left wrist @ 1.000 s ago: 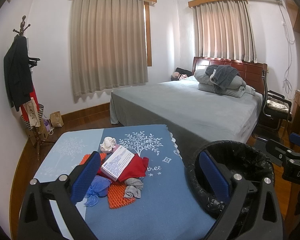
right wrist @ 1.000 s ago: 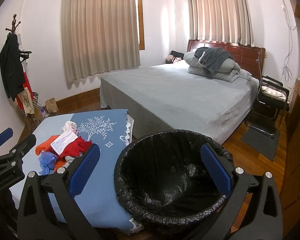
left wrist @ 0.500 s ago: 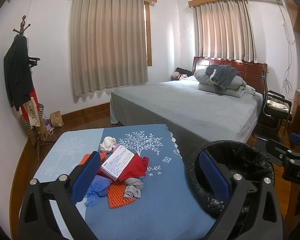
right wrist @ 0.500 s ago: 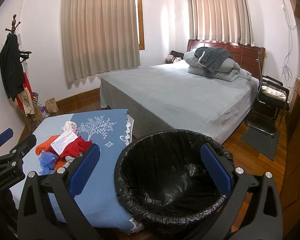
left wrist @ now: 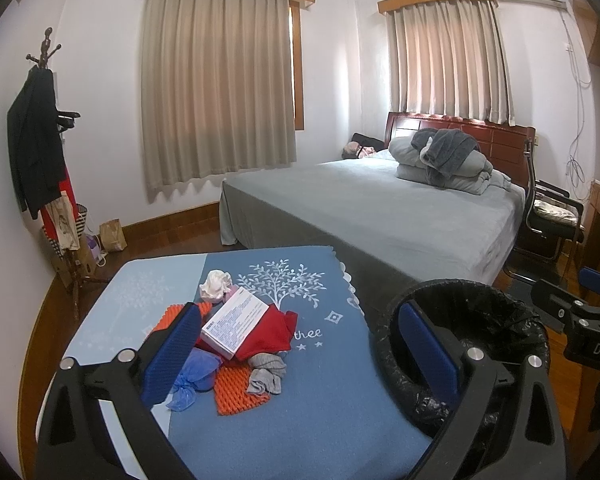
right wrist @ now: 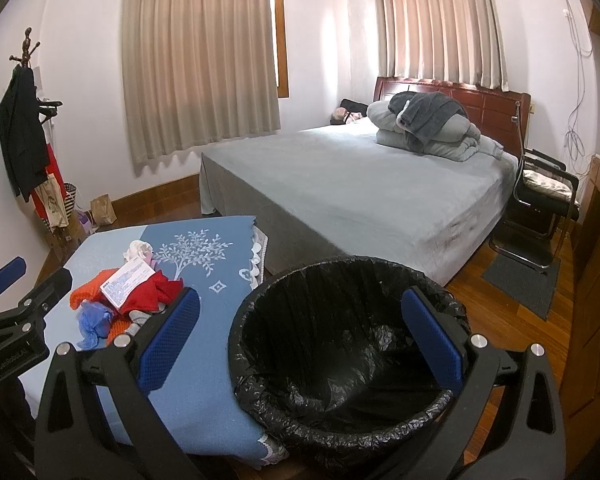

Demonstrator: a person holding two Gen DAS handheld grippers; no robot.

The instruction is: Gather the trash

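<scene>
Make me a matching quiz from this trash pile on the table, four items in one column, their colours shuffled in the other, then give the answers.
Items:
1. crumpled tissue
2. foam net
3. bin liner
4. wadded glove

Colours:
A. black
B. blue
C. white
D. orange

Pairs: 1-C, 2-D, 3-A, 4-B

We are losing the near rim of the bin behind the right gripper's arms at lower frame. In the left wrist view, the left gripper's finger is covering part of the orange mesh. Print on the white box is reading too small to resolve.
</scene>
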